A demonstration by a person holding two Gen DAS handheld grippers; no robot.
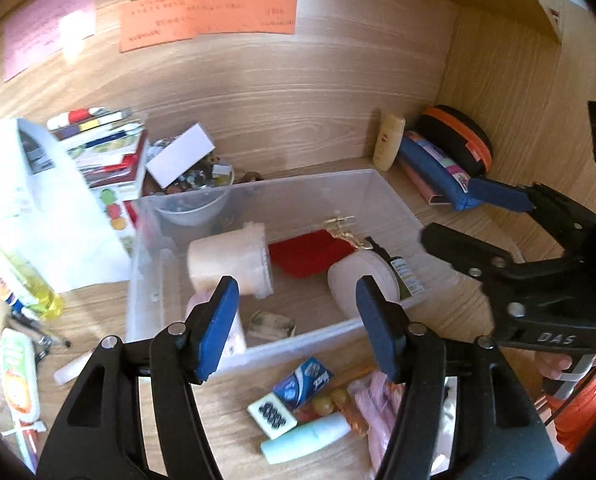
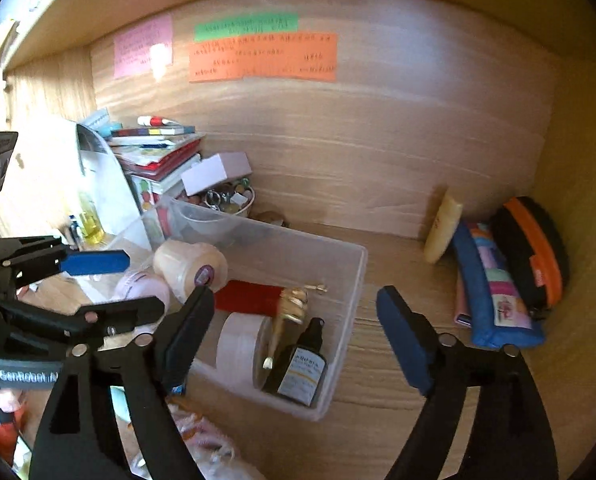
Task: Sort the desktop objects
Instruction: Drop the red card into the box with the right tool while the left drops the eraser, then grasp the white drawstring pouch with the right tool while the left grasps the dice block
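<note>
Left wrist view shows our left gripper (image 1: 296, 324) spread wide and holding nothing, hovering over the near wall of the clear bin (image 1: 258, 350); the right gripper (image 2: 296, 336) is likewise wide and empty, over the bin's right end. Loose items wait on the desk just in front of the bin: a teal tube (image 1: 305, 438), a blue packet (image 1: 303, 382) and a white tile (image 1: 272, 416), all close together or touching. We judge the tube a likely next pick; it lies flat, long axis running low-left to upper-right, cap end toward the pink bundle (image 1: 379, 412). The risks, as we see them: fingers closing along the tube instead of across it would let it roll out, a wide grip could drag the tile along, and the two grippers sit near enough to collide.
</note>
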